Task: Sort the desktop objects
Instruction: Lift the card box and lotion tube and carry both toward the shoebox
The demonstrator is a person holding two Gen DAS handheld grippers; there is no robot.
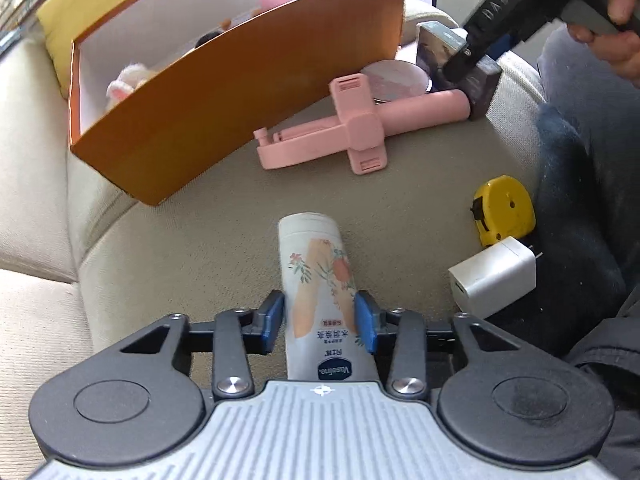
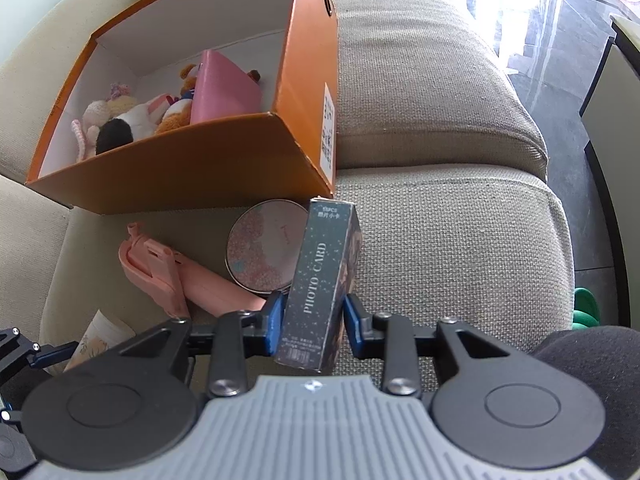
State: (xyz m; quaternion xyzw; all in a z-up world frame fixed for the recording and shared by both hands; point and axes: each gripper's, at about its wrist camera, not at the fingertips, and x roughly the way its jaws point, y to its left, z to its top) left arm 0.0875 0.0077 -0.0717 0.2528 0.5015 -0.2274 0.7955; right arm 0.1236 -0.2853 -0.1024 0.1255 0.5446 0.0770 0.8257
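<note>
My left gripper (image 1: 320, 322) is shut on a white Vaseline lotion tube (image 1: 318, 276) with a floral print, just above the sofa cushion. My right gripper (image 2: 310, 320) is shut on a dark photo card box (image 2: 322, 280); the box also shows in the left wrist view (image 1: 434, 50). An orange box (image 2: 224, 164) with plush toys (image 2: 128, 118) and a pink case (image 2: 222, 94) stands on the sofa; it also shows in the left wrist view (image 1: 240, 100). A pink selfie stick (image 1: 352, 128) and a round pink compact (image 2: 266, 246) lie beside it.
A yellow tape measure (image 1: 504, 210) and a white charger plug (image 1: 492, 276) lie at the cushion's right edge by the person's leg (image 1: 592, 140). A yellow cushion (image 1: 80, 4) sits behind the orange box. The sofa arm (image 2: 420, 80) and the floor lie to the right.
</note>
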